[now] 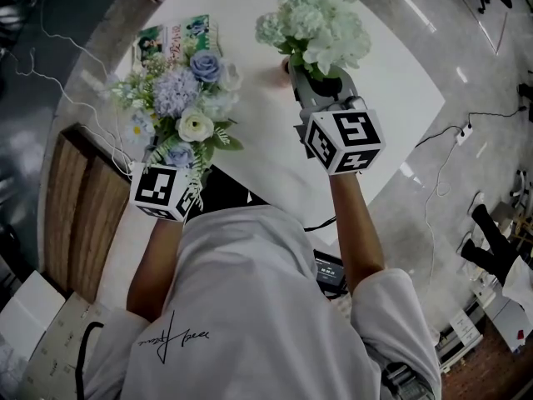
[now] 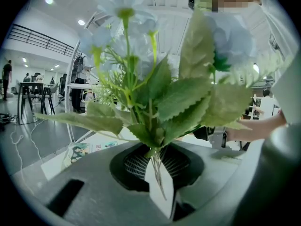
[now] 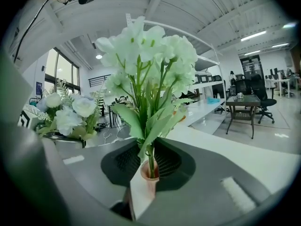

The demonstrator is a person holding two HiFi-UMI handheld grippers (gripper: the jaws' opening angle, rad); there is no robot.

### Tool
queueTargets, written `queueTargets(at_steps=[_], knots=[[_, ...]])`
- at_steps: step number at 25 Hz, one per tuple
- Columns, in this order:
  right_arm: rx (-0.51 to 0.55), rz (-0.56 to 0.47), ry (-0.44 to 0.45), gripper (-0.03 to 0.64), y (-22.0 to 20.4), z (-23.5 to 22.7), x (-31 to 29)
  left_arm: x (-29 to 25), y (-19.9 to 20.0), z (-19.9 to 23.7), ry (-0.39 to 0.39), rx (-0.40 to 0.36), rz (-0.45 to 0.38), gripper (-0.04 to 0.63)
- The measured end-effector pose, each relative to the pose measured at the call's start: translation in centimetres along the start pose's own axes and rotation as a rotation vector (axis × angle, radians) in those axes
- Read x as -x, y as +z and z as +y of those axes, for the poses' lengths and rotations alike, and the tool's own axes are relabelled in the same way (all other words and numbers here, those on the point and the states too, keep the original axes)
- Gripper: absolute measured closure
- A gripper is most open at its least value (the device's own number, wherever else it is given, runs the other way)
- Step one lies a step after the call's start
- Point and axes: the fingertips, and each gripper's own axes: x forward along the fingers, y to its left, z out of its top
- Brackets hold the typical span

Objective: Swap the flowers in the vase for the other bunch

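Two bunches are seen above the white surface (image 1: 391,82). Well to the left of the vase (image 3: 149,172), a mixed bunch of blue and white flowers (image 1: 185,98) is clamped by its thin stems (image 2: 156,166) in the left gripper (image 1: 185,158), whose jaws are closed narrowly on them. A printed booklet (image 1: 171,38) is laid on the surface beyond that bunch, also left of the vase. In the small pinkish vase itself, the pale green-white bunch (image 1: 321,23) is seated upright. Around the vase mouth the right gripper (image 1: 321,82) is placed, its jaws set slightly apart, with nothing pressed by the pads. The vase's base is hidden by that gripper.
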Motion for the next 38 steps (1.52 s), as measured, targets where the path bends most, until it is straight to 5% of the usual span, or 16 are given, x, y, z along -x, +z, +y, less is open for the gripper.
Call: queueTargets(at_steps=[38], knots=[[-0.029,0.085,-0.03,0.472,-2.7,0.1,0.2,0.0,0.0,0.0,-0.014,0.039,0.006,0.535]])
